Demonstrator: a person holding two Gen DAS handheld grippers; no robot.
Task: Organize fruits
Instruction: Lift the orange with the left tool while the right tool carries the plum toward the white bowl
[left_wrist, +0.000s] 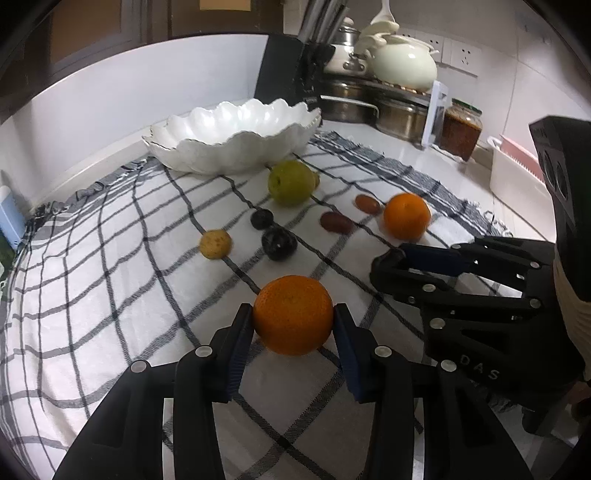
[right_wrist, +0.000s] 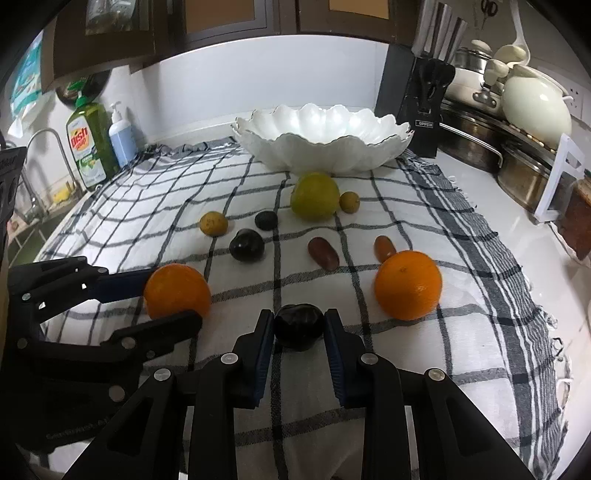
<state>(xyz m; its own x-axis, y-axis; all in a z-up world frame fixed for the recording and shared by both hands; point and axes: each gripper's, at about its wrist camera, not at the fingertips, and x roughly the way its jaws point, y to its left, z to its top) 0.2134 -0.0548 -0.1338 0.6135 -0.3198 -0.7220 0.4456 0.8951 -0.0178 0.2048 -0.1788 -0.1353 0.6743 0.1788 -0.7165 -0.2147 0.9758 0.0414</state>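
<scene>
both grippers loaded. our left gripper (left_wrist: 293, 319) has jaws closed on an orange (left_wrist: 293, 315), pads on its two sides. our right gripper (right_wrist: 298, 325) has jaws narrow, clamped on a dark plum (right_wrist: 298, 325). both fruits look low over the checked cloth (right_wrist: 184, 192); can't tell if they're lifted or touching it.

the white scalloped bowl (right_wrist: 321, 142) sits at the far end of the cloth, nothing visible in it. left on the cloth: second orange (right_wrist: 408, 284), green fruit (right_wrist: 314, 196), two more dark plums, two reddish dates, two small yellow fruits.

risks, our guess: the plum is smooth and gripped only at the jaw tips, so it could slip out mid-carry. the grippers are close together and could bump heading to one bowl. a low carry could knock loose fruit rolling.
</scene>
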